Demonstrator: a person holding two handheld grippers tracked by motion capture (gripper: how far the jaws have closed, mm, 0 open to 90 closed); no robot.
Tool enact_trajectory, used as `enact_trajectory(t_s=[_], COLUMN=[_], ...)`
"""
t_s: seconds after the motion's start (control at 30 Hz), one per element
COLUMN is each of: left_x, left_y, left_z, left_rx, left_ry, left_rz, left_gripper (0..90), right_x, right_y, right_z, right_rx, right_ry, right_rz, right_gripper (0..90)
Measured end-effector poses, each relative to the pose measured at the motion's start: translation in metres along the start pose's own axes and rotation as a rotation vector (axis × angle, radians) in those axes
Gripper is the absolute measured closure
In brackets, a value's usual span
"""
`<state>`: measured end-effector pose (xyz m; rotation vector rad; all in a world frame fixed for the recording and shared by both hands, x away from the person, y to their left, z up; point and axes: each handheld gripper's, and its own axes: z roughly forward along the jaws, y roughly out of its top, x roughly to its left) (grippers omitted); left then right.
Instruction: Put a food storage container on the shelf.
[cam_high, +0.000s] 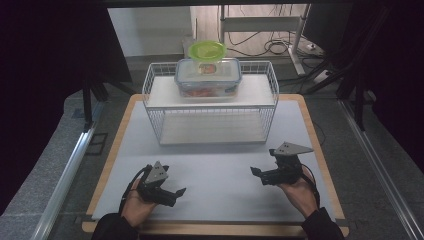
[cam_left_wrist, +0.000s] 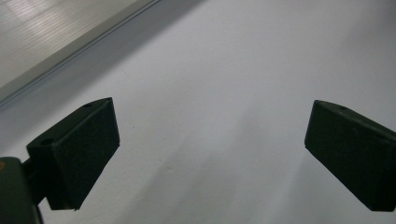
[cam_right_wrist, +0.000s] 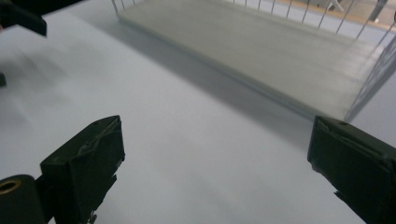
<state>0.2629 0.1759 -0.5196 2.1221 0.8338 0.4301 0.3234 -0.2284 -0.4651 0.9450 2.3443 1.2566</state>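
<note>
Wire rack (cam_high: 210, 107), far side of white table (cam_high: 220, 175): upper shelf carries a clear lidded food box (cam_high: 208, 77) with reddish contents, indistinct; a green-lidded tub (cam_high: 206, 51) stands on it. Left gripper (cam_high: 172, 194) and right gripper (cam_high: 260, 176): both spread wide, grasping nothing, well short of the rack.

Matt white table (cam_high: 220, 175), seemingly smooth

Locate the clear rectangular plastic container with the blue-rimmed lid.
In the high view, the clear rectangular plastic container sits centred on the top shelf of the white wire rack, with a round green-lidded tub stacked on it.
</note>
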Motion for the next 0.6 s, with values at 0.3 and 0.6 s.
enact_trajectory(t_s=[0.3, 0.6], left_x=[0.0, -0.001], left_y=[0.0, 0.0], left_z=[0.001, 0.001], left_rx=[0.004, 0.001], left_ry=[0.004, 0.004], left_rz=[0.01, 0.011], left_gripper=[3.1, 3.1], right_x=[0.007, 0.009], right_y=[-0.033, -0.041], right_z=[0.009, 0.016], right_rx=[0.111, 0.158], right_ry=[-0.043, -0.053], right_rz=[-0.036, -0.029], right_gripper=[3.0, 2.3])
